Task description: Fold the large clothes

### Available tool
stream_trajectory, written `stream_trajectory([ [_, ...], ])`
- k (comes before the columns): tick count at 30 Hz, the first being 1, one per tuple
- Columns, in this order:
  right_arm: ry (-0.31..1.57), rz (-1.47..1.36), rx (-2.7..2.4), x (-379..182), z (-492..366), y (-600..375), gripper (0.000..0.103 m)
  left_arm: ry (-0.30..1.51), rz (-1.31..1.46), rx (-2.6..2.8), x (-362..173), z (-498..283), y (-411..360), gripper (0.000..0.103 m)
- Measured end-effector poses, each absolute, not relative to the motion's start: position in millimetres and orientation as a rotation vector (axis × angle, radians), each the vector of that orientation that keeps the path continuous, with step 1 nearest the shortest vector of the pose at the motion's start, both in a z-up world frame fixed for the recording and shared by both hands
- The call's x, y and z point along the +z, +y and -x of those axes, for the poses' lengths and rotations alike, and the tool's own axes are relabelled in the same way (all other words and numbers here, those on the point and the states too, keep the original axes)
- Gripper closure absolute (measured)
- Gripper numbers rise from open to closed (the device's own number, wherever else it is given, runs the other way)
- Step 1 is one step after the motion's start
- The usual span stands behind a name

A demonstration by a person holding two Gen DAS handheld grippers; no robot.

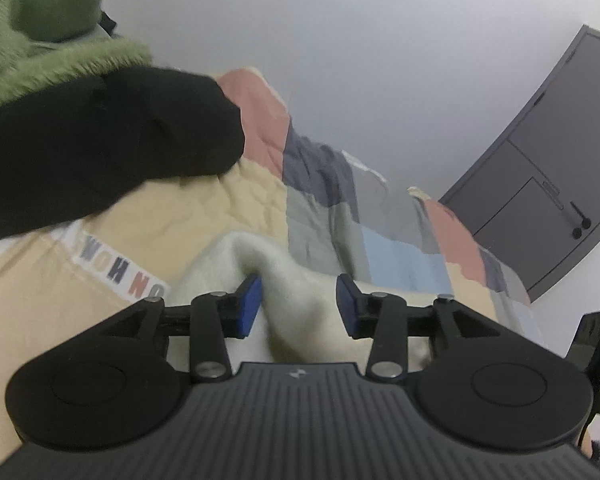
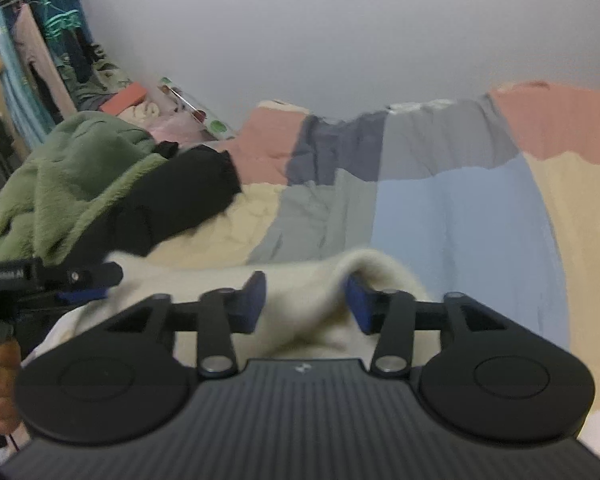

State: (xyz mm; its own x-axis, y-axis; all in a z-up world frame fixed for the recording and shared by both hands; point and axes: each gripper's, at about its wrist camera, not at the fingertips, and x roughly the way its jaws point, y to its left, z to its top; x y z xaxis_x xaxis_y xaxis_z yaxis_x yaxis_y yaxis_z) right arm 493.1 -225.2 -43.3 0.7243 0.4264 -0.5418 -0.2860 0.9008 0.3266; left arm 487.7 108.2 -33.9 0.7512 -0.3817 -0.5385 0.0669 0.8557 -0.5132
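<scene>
A cream fuzzy garment (image 1: 296,300) lies on the patchwork bed cover (image 1: 320,208). My left gripper (image 1: 299,306) has its blue pads apart, with a raised fold of the cream cloth between them. In the right wrist view the same cream garment (image 2: 304,300) bulges between the spread pads of my right gripper (image 2: 305,301). The left gripper (image 2: 80,284) also shows at the left edge of that view, low over the cloth.
A black garment (image 1: 100,148) and a green fleece (image 1: 40,40) are piled at the left of the bed; both also show in the right wrist view (image 2: 180,192). A grey wardrobe (image 1: 540,152) stands at the right. Clothes hang at far left (image 2: 40,60).
</scene>
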Motion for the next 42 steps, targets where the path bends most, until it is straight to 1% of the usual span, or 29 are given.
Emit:
stream_trajectory([
  [6,0.6,-0.219,0.399,-4.1,-427.3,-227.1,0.054,0.645,0.468,-0.22,10.0,-398.5,111.4,0.056],
  [13,0.536,-0.193,0.387,43.0,-310.4,-236.1,0.054,0.603,0.438,-0.222,59.9,-275.9,94.1,0.056],
  [16,0.524,-0.197,0.374,55.1,-259.8,-241.4,0.054,0.565,0.438,-0.235,74.7,-225.4,86.2,0.056],
  [19,0.512,-0.203,0.359,60.2,-212.6,-246.4,0.054,0.543,0.432,-0.246,78.5,-179.6,75.4,0.056],
  [21,0.519,-0.213,0.355,57.2,-184.6,-250.1,0.054,0.533,0.424,-0.248,72.8,-154.0,68.3,0.056],
  [23,0.523,-0.217,0.351,50.1,-163.1,-252.8,0.051,0.538,0.417,-0.246,60.2,-132.0,60.9,0.056],
  [27,0.624,-0.292,0.292,35.1,-141.3,-258.2,0.051,0.573,0.419,-0.23,21.0,-105.0,50.9,0.056],
  [28,0.635,-0.309,0.279,33.3,-139.3,-258.4,0.045,0.587,0.423,-0.225,10.9,-102.7,49.7,0.056],
  [29,0.641,-0.318,0.274,30.5,-138.0,-259.0,0.031,0.601,0.427,-0.22,0.2,-99.8,48.5,0.056],
  [30,0.641,-0.318,0.279,27.1,-136.5,-259.2,0.026,0.615,0.429,-0.214,-8.9,-99.5,48.0,0.056],
  [34,0.643,-0.256,0.266,8.9,-134.5,-254.0,0.025,0.658,0.4,-0.204,-34.6,-101.8,43.3,0.055],
  [38,0.649,-0.284,0.216,-11.4,-130.5,-259.7,0.025,0.673,0.363,-0.186,-49.3,-111.4,41.0,0.049],
  [42,0.634,-0.285,0.129,-28.6,-128.6,-268.5,0.026,0.679,0.329,-0.175,-58.4,-123.1,40.2,0.049],
])
